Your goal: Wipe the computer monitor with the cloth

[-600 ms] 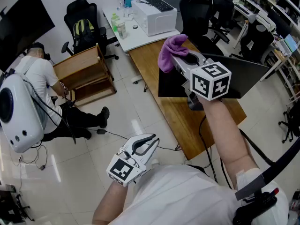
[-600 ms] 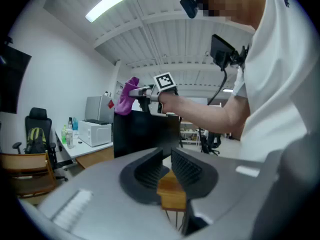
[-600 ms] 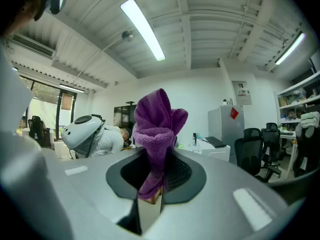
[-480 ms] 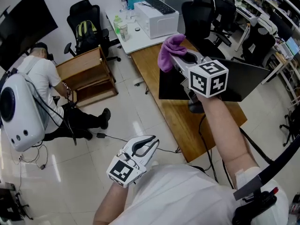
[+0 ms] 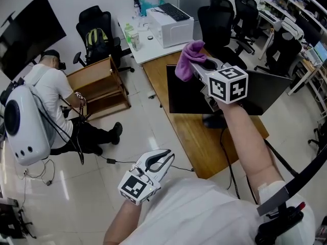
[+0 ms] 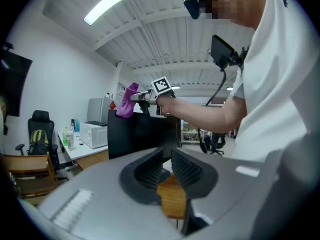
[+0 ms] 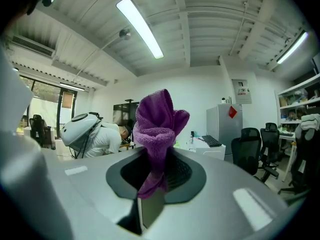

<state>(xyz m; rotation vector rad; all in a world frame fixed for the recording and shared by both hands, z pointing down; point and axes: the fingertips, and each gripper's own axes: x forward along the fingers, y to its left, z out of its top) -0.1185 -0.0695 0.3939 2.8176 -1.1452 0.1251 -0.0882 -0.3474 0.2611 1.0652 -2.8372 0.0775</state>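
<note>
The black computer monitor [image 5: 186,98] stands on a wooden desk [image 5: 199,137], its dark back or side toward me. My right gripper [image 5: 196,63] is held at the monitor's upper left corner, shut on a bunched purple cloth [image 5: 188,59]. In the right gripper view the cloth [image 7: 157,126] sticks up out of the gripper [image 7: 158,159]. Low and near my body, over the floor, my left gripper [image 5: 164,154] is shut with nothing in it. In the left gripper view the gripper [image 6: 167,154] faces the monitor [image 6: 142,134] and the raised cloth [image 6: 125,100].
A person [image 5: 51,93] with a white pack sits on the floor at the left beside a wooden cabinet [image 5: 99,86]. A white table [image 5: 148,42] with a microwave [image 5: 171,19] stands behind the desk. Black office chairs [image 5: 217,22] crowd the right. A cable [image 5: 122,162] runs over the tiles.
The right gripper stays raised with the cloth at the monitor's top corner, barely shifting. The head view has drifted slightly. The left gripper has not moved.
</note>
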